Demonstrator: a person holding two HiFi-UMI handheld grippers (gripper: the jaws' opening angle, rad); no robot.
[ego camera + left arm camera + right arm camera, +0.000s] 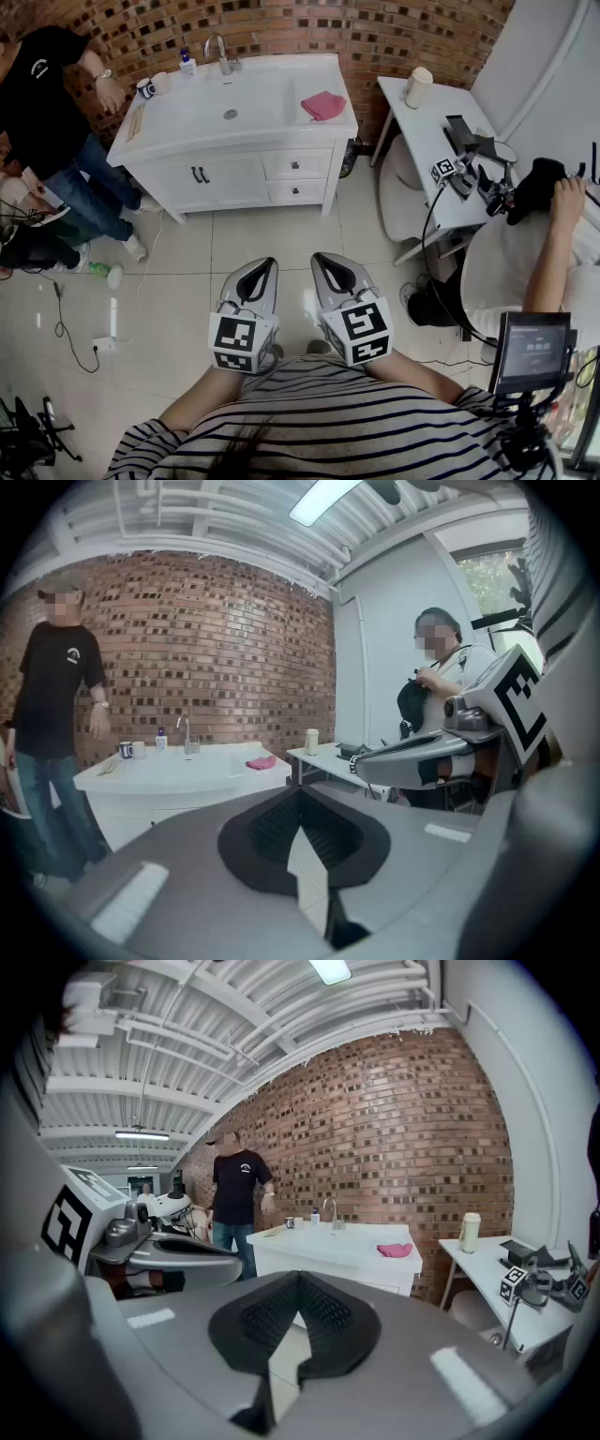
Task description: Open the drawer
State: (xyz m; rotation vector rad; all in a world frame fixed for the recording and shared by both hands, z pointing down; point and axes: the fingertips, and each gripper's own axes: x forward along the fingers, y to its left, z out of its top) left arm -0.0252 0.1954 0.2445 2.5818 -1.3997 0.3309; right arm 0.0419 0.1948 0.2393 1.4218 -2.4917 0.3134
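A white vanity cabinet [234, 178] with a sink stands against the brick wall across the tiled floor. Its two small drawers, upper [295, 165] and lower [297, 190], sit right of a pair of doors, and both are closed. My left gripper [265, 265] and right gripper [323, 261] hover side by side over the floor, well short of the cabinet, pointing toward it. Both are shut with nothing between the fingers. In the left gripper view the jaws meet [300, 794] with the vanity [178, 771] far ahead. The right gripper view shows its closed tips [298, 1279] below the vanity [333, 1246].
A pink cloth [323, 105], cups [150, 87] and a faucet [223, 56] are on the vanity top. A person in black [47, 103] stands at its left. A white desk [441, 141] with a seated person [544, 234] is at right. Cables [66, 328] lie on the floor at left.
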